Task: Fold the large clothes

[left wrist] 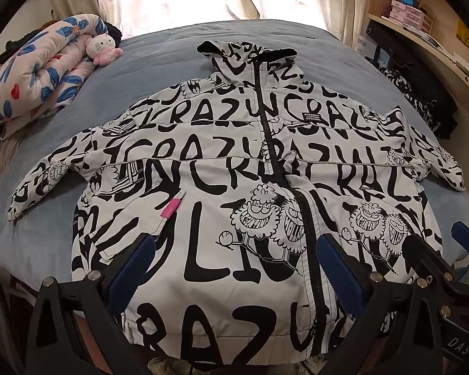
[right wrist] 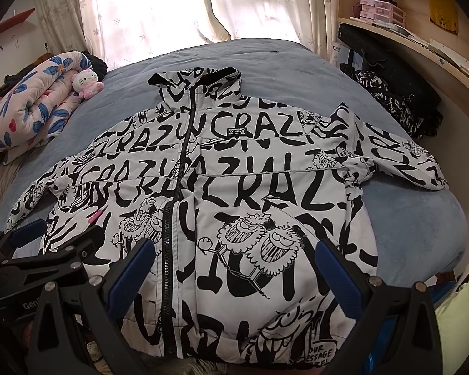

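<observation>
Holding both jaws wide apart and empty, we hover the left gripper [left wrist: 231, 256] and right gripper [right wrist: 236, 257] over the hem of one printed zip jacket [left wrist: 234, 162], spread flat, front up, on the blue bed [left wrist: 47, 237]. We count one rolled floral quilt [left wrist: 37, 72] and one plush cat [left wrist: 102, 48] at the far left; bare bedding rings both sleeves.

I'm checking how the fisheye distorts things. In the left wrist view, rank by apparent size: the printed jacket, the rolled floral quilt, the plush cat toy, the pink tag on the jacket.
Largest to smallest:
1. printed jacket
2. rolled floral quilt
3. plush cat toy
4. pink tag

The quilt and toy lie farther back, so they look smaller than they are.
</observation>
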`<state>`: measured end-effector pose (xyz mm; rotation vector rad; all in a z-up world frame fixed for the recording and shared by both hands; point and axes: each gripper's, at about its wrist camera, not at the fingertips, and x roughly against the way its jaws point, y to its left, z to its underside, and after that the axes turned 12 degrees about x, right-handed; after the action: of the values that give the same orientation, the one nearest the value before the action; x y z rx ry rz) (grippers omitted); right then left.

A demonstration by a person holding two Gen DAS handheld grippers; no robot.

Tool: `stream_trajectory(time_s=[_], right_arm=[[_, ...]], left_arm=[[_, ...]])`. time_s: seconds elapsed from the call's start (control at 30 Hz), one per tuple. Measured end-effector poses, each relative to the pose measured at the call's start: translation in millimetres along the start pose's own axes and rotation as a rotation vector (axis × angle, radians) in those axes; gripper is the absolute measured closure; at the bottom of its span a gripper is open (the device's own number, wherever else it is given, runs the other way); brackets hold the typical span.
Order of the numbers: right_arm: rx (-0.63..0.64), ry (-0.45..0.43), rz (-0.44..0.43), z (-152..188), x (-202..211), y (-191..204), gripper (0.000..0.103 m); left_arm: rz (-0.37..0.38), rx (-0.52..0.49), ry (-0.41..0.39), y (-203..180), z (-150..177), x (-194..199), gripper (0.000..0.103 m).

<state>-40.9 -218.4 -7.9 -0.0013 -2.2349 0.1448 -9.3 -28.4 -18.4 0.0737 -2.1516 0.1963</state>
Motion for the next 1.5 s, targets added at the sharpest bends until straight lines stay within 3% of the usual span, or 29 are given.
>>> stream_trajectory(time_s=[0.27, 0.53, 0.83, 1.07, 1.27, 1.5], right_arm=[[0.005, -0.02, 0.0, -1, 4, 3, 0.0], [-0.018, -0.048, -0.001, -30, 7, -9, 0.0], [-0.137, -0.146, 0.073, -89, 45, -69, 0.0], [-0.234, -0.251, 0.098, -146, 85, -127, 0.0], [-0.193, -0.226, 0.2, -175, 89, -165, 0.0], [-0.245, -0.103, 0.233, -163, 52, -228, 0.0]], left_arm=[[0.0, -0.007, -0.021, 1, -10, -2, 0.001], [0.011, -0.028, -0.095, -13, -32, 13, 0.001], [0.066, -0.021, -0.158, -37, -82, 28, 0.001], [0.092, -0.065, -0.292, -72, -114, 54, 0.001], [0.107, -0.105, -0.373, -106, -136, 68, 0.001], [0.156, -0.131, -0.38, -147, -149, 45, 0.001]])
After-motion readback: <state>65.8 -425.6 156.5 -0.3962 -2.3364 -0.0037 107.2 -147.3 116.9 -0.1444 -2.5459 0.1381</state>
